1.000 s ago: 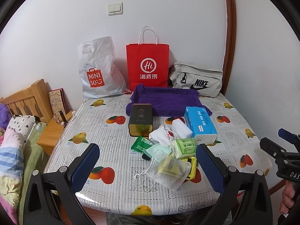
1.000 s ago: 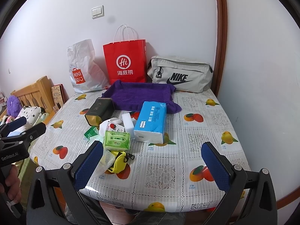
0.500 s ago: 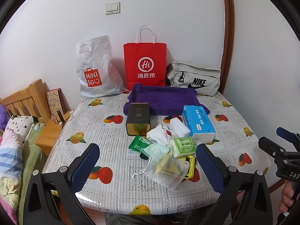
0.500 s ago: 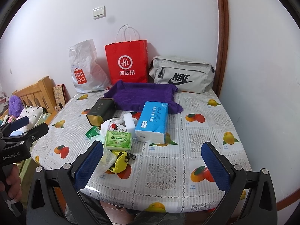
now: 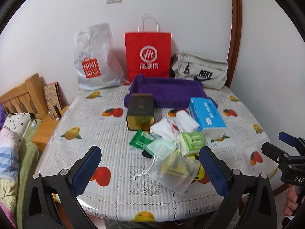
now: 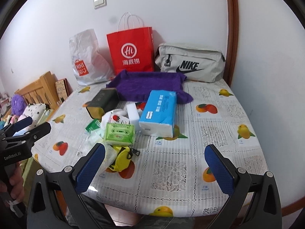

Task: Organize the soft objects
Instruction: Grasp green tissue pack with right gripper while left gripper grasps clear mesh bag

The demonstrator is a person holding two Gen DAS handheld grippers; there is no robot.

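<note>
Hovering spread w/ nothing held, left gripper [image 5: 148, 162] & right gripper [image 6: 155, 164] face the clear mesh drawstring pouch [image 5: 175, 168], nearest soft pick.

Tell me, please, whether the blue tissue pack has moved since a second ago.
No. The blue tissue pack keeps its place right of the dark tin, at the front edge of the purple cloth.

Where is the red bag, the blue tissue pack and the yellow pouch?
red bag [image 5: 147, 55], left wrist view, on its white round logo.
blue tissue pack [image 6: 159, 110], right wrist view, middle of its blue top.
yellow pouch [image 6: 122, 157], right wrist view, on its yellow body.
</note>
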